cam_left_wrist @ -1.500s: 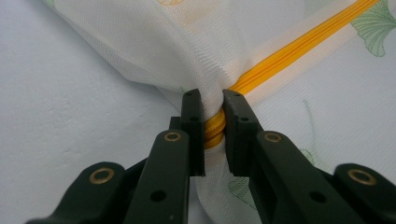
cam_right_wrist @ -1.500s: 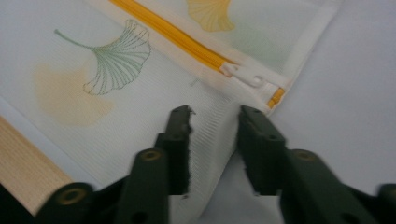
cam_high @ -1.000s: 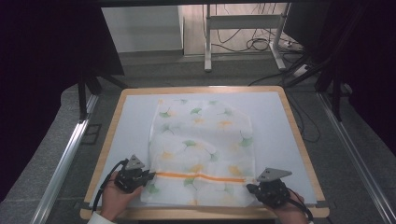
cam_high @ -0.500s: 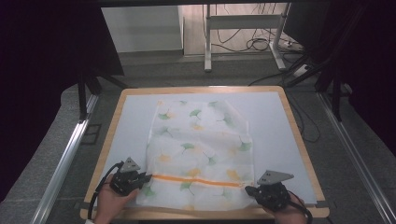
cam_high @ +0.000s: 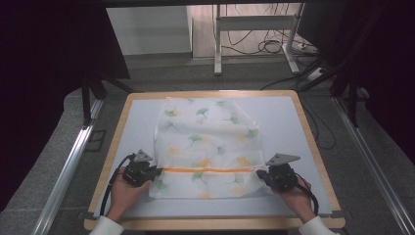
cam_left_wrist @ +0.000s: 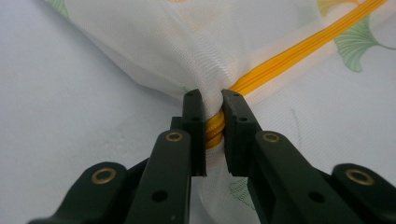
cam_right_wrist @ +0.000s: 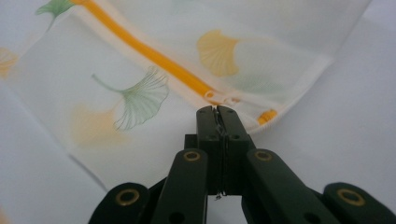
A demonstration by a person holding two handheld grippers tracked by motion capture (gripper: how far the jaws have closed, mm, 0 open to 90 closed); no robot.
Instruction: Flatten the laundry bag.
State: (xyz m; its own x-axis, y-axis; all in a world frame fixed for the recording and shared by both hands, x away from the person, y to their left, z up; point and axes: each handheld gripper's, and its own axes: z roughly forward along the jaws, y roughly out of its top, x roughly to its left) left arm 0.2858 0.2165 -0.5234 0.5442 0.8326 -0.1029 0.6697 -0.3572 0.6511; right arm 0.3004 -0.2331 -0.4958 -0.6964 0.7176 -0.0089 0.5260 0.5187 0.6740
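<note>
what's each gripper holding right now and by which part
Left gripper pinches the mesh bag at the orange zipper's end; right gripper pinches the zipper pull.

Left gripper jaws clamped, right gripper jaws shut tight, both hands low, facing inward

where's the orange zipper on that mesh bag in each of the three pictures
High view: orange zipper runs level across the bag's near part, between both grippers.
Left gripper view: from the jaws up to the top right.
Right gripper view: from top left down to the jaws.
Shared landmark: green leaf print.

Bright table, dark surroundings, soft focus
</note>
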